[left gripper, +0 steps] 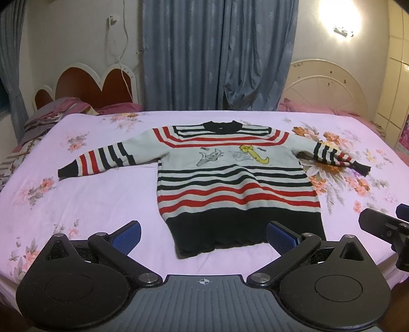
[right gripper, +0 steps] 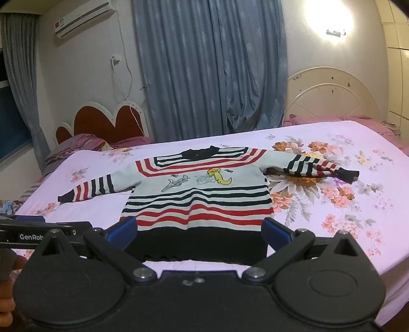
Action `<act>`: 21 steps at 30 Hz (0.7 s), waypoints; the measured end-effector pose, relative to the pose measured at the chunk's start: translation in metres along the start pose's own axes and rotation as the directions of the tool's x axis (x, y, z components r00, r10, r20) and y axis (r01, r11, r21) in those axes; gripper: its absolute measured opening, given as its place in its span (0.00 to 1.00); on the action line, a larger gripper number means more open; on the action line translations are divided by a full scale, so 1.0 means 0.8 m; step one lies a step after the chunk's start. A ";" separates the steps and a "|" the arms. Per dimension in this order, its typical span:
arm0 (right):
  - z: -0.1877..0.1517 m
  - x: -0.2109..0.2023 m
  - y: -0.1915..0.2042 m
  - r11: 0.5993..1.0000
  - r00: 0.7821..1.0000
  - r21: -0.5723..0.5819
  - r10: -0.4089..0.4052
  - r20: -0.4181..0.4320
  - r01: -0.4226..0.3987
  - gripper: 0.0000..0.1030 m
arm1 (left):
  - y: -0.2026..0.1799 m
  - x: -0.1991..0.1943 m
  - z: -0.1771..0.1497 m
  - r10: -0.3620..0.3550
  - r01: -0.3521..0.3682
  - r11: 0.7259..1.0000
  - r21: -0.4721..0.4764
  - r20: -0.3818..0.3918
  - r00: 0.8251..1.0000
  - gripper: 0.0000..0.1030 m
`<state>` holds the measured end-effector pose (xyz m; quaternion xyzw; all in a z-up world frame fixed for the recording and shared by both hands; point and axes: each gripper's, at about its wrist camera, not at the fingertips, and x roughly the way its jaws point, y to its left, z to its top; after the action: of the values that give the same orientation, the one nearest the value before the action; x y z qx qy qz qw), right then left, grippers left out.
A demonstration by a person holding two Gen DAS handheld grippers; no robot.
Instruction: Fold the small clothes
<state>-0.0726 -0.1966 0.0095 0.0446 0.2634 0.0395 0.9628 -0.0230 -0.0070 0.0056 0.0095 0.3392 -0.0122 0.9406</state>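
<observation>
Through the left wrist camera I see my left claw (left gripper: 203, 236) spread wide and holding nothing; the striped sweater (left gripper: 230, 184) lies flat on the floral bedsheet (left gripper: 89, 204) just ahead of it, hem nearest. Through the right wrist camera my right claw (right gripper: 200, 231) is equally wide and empty, the sweater's black hem (right gripper: 199, 242) between its fingertips.

1 striped sweater (left gripper: 237, 178) lies on the bed (left gripper: 102, 204), with 2 sleeves spread out. 2 grippers are near the sweater's hem: the left gripper (left gripper: 203, 237) and the right gripper (right gripper: 199, 231). Behind the sweater stand 2 headboards and 1 blue curtain (left gripper: 217, 56). 1 air conditioner (right gripper: 84, 18) hangs above.
</observation>
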 end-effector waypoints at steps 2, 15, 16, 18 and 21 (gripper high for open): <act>-0.001 0.001 -0.001 1.000 1.000 0.000 0.001 0.000 -0.001 0.99 | 0.000 0.000 0.000 0.000 0.000 1.000 0.002 0.002 1.000 1.00; -0.001 0.003 0.001 1.000 1.000 -0.001 0.005 0.001 -0.005 1.00 | 0.002 0.004 0.001 0.007 -0.007 1.000 -0.002 0.004 1.000 1.00; -0.002 0.002 0.001 1.000 1.000 -0.001 0.006 0.001 -0.006 0.99 | 0.002 0.004 0.001 0.007 -0.007 1.000 -0.001 0.005 1.000 1.00; -0.001 0.003 0.001 1.000 1.000 -0.002 0.007 0.002 -0.007 1.00 | 0.003 0.004 0.002 0.010 -0.010 1.000 0.001 0.007 1.000 1.00; -0.001 0.003 0.002 1.000 1.000 -0.003 0.009 0.001 -0.009 1.00 | 0.004 0.003 0.004 0.014 -0.014 1.000 -0.001 0.010 1.000 1.00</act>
<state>-0.0712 -0.1949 0.0078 0.0445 0.2626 0.0440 0.9629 -0.0190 -0.0037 0.0060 0.0115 0.3346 -0.0054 0.9423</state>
